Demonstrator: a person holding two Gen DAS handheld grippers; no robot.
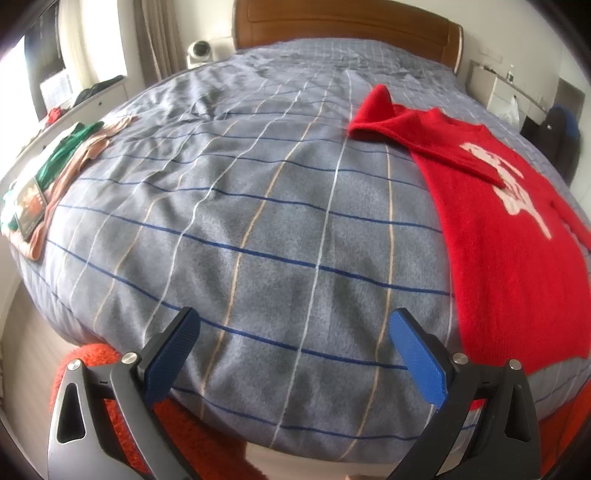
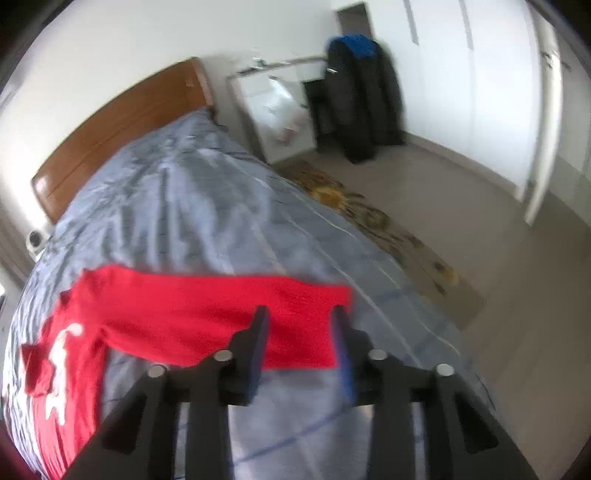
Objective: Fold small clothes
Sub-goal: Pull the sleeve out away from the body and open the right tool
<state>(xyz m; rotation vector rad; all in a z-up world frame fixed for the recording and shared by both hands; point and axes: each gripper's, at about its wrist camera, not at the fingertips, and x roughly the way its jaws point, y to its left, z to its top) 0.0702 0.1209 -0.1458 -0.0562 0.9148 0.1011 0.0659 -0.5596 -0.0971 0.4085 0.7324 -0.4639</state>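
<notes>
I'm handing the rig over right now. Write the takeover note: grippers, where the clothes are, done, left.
Left gripper: open, empty, above the bedspread.
Right gripper: open, holding nothing; one sleeve lies spread sideways just beyond it.
Red sweater: flat on the bed's right side; other sleeve folded across the chest.
Green and pink clothes: at the left edge.
Left: remaining sleeve, then the body.

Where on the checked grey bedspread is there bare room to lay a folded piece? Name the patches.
The widest bare patch of the checked grey bedspread runs between the pile of green and tan clothes at its left edge and the red knitted sweater on the right. The strip toward the wooden headboard is bare too. The right side is crowded.
</notes>
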